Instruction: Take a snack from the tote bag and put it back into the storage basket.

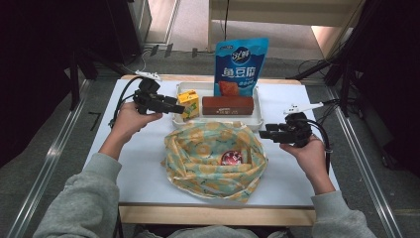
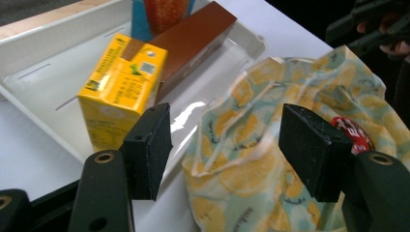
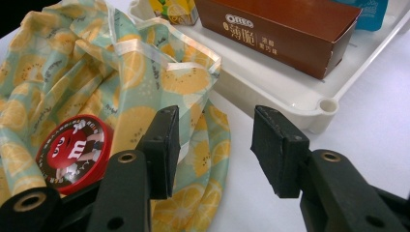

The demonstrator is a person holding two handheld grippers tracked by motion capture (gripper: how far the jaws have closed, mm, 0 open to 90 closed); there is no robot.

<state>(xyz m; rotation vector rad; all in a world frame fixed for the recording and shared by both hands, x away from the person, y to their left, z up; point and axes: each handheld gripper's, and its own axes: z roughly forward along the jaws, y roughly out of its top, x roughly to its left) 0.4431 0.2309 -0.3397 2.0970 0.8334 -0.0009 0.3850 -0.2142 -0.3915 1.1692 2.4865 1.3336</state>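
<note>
A lemon-print bag lies open on the white table, with a red round candy tin inside it. Behind the bag, a white tray holds a yellow juice carton and a brown box. My left gripper hovers open just left of the carton. In the left gripper view its jaws stand wide over the bag's edge, the carton to their left. My right gripper is open beside the bag's right rim. Its jaws hold nothing, and the tin lies to their left.
A tall blue snack pouch stands at the back of the tray. The table's wooden front edge runs close to the person. Bare white tabletop lies left of the bag, and more of it right of the tray.
</note>
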